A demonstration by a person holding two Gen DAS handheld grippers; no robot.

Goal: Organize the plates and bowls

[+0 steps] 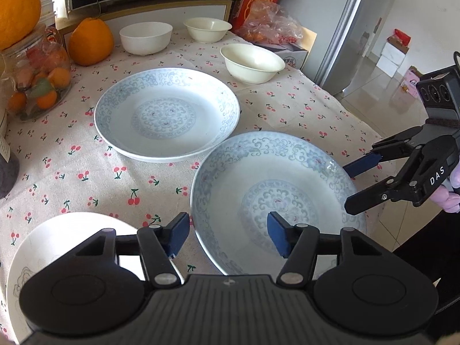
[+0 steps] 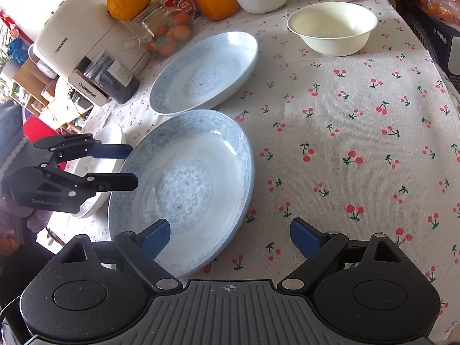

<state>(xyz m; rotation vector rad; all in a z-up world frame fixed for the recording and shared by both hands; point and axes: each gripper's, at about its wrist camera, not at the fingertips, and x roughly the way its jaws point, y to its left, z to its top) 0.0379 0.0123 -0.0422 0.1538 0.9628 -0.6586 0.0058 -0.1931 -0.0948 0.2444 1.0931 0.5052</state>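
Observation:
Two blue-patterned deep plates lie on the cherry-print cloth, the near plate (image 1: 276, 198) (image 2: 184, 184) in front of the far plate (image 1: 166, 113) (image 2: 204, 72). My left gripper (image 1: 228, 235) (image 2: 130, 166) straddles the near plate's left rim, with one pad outside and one over the inside. Neither pad presses the rim. My right gripper (image 2: 230, 235) (image 1: 350, 188) stands wide open at the opposite rim, one finger over the plate and one over the cloth. A plain white plate (image 1: 57, 244) (image 2: 112, 143) lies beside the left gripper. Three white bowls (image 1: 251, 61) (image 1: 145, 37) (image 1: 207, 28) stand at the back.
A glass jar of oranges (image 1: 40, 77), a large orange (image 1: 90, 41) and white appliances (image 2: 86, 37) line the table's left side. Boxes and a bag of fruit (image 1: 267, 23) sit at the back right. The table edge (image 1: 371, 132) drops off toward a fridge.

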